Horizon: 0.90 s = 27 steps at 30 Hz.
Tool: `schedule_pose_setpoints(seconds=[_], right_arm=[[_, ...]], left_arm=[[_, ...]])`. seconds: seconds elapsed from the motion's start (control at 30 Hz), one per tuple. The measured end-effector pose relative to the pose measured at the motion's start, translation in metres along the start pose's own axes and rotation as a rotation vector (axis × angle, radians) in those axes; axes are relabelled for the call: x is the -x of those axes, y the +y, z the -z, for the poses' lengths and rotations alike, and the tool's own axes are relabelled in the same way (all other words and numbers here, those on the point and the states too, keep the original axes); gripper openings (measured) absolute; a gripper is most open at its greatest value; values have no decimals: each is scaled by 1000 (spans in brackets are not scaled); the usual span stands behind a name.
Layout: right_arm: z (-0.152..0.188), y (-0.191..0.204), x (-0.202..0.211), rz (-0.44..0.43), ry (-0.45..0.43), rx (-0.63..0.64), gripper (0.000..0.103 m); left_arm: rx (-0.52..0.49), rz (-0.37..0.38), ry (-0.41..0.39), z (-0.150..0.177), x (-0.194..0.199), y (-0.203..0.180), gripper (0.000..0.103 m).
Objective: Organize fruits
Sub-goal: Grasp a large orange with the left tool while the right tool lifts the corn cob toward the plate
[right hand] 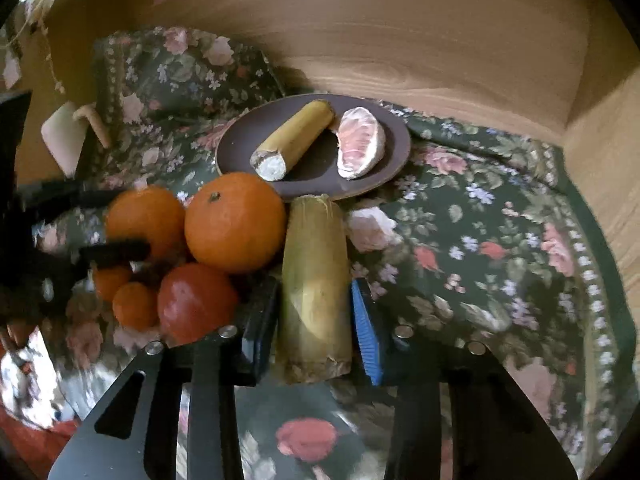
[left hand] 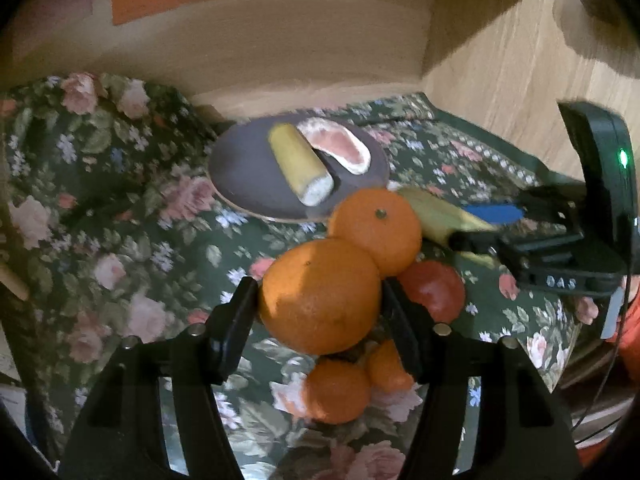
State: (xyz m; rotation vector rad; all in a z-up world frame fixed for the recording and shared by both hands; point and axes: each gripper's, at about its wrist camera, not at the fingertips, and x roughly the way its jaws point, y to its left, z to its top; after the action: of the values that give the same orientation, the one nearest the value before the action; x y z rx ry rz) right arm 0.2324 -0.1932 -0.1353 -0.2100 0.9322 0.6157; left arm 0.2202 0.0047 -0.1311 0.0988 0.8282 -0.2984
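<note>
My left gripper (left hand: 318, 300) is shut on a large orange (left hand: 320, 296), just above the floral cloth. A second orange (left hand: 376, 230) touches it; a red fruit (left hand: 434, 294) and two small tangerines (left hand: 338, 392) lie close by. My right gripper (right hand: 314, 312) is shut on a yellow-green banana piece (right hand: 314, 280); it also shows in the left wrist view (left hand: 480, 226). A dark plate (right hand: 248, 136) behind holds another banana piece (right hand: 294, 140) and a pink pomelo segment (right hand: 360, 142). The left gripper's fingers (right hand: 116, 250) show around an orange (right hand: 146, 216) in the right wrist view.
A dark green floral cloth (right hand: 480, 220) covers the surface and bunches up at the back left. Wooden walls (right hand: 420, 40) close in the back and the right side. A pale block with a curved handle (right hand: 66, 136) lies at the left.
</note>
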Motion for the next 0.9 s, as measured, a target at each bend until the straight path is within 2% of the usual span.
schedule_pose_setpoints(seconds=[0.17,0.57,0.9], right_arm=[[-3,6,-6,27,45,43,35],[-23,-2,-40,-14,89,-18,37],[-25,-6,-21,48,-8,-9,35]], left_arm=[[20,-30,8,-5,-3,11,63],[34,-38,-3,-7,-3,17,63],[78,-39,-38,-24,-2,31,63]])
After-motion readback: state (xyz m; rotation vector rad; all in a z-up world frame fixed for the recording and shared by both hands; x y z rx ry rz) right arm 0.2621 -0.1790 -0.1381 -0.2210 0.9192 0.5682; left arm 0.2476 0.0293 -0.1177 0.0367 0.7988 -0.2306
